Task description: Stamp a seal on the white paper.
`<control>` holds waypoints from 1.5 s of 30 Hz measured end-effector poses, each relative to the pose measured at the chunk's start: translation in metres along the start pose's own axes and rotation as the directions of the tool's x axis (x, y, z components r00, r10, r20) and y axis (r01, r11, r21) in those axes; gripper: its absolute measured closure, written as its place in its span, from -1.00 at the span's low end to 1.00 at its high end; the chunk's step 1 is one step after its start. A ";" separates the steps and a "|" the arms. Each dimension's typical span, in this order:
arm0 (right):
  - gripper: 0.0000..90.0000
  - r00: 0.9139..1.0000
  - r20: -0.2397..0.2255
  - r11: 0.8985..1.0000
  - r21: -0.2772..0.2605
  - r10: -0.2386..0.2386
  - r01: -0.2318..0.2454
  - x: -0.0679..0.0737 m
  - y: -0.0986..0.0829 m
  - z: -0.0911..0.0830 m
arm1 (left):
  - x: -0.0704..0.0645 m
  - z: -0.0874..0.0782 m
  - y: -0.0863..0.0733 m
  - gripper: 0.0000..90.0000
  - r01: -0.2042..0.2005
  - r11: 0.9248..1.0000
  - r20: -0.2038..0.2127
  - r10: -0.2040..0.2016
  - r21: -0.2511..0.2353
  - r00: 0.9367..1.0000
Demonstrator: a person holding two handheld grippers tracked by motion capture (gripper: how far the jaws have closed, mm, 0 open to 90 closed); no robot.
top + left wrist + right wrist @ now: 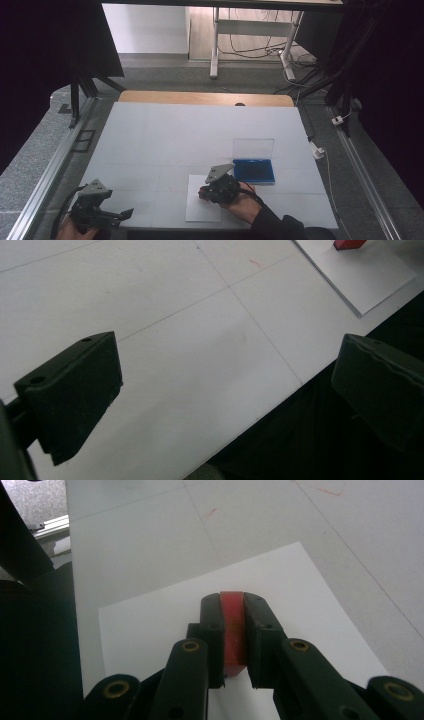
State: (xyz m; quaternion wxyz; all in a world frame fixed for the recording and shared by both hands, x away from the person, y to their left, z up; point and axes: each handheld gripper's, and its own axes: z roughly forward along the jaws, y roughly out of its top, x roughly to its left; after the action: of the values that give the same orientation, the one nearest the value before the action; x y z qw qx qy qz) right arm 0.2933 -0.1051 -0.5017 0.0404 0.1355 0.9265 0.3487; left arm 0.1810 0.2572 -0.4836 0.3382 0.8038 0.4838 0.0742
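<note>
- Over the white sheet of paper point(202, 202) near the front edge of the worktop point(165, 135), the right tool point(204, 192) is clamped on a small red block point(233, 630), with a person's hand point(243, 202) wrapped round its body.
- Seen in the right gripper view, the red block sits upright between the two black jaws, which press against both of its flat sides; the paper point(210, 605) lies directly beneath it.
- Whether the block's lower end touches the paper cannot be told.
- At the worktop's front left corner, the left tool point(126, 213) is held low, well apart from the right one, its tips pointing toward the paper.
- The left gripper view shows its jaws standing wide apart with nothing between them; one hangs over the white worktop point(165, 340), the other past the front edge over dark ground.
- At the top of that same view, a corner of the paper point(360, 275) appears with the red block point(350, 244) above it.
- A blue case point(254, 170) with its clear lid raised rests on the worktop just beyond and to the right of the paper, near the right tool but not touching it.
</note>
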 end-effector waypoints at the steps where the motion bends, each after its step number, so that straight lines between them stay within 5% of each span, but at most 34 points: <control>1: 0.78 1.000 0.008 1.000 0.011 -0.009 0.009 0.001 0.000 0.000 | 0.000 0.000 0.000 -1.00 0.000 1.000 0.000 0.000 0.000 1.000; 15: 0.78 0.995 0.072 0.997 0.024 -0.075 0.073 0.015 0.001 0.001 | 0.000 0.000 0.000 -1.00 0.001 1.000 -0.001 -0.001 0.004 1.000; 21: 0.78 1.000 0.018 1.000 0.000 0.000 0.000 0.004 -0.002 0.001 | 0.000 0.000 0.000 -1.00 0.002 1.000 -0.002 -0.002 0.006 1.000; 29: 0.78 0.996 -0.034 0.996 -0.027 0.086 -0.087 -0.005 -0.005 0.001 | 0.000 0.001 0.000 -1.00 0.004 1.000 -0.001 -0.004 0.008 1.000; 37: 0.78 0.999 0.031 1.000 -0.008 -0.014 0.014 0.006 -0.002 0.001 | 0.000 0.001 0.001 -0.99 0.006 1.000 0.000 -0.006 0.010 1.000; 45: 0.77 1.000 0.012 1.000 -0.002 -0.004 0.004 0.003 -0.001 0.000 | 0.000 0.001 0.000 -0.99 0.007 1.000 0.000 -0.007 0.009 1.000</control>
State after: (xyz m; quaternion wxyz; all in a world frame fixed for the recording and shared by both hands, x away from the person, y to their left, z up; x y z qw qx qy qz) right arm 0.2904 -0.1046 -0.5025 0.0467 0.1357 0.9261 0.3488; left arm 0.1820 0.2570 -0.4841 0.3349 0.8034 0.4872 0.0710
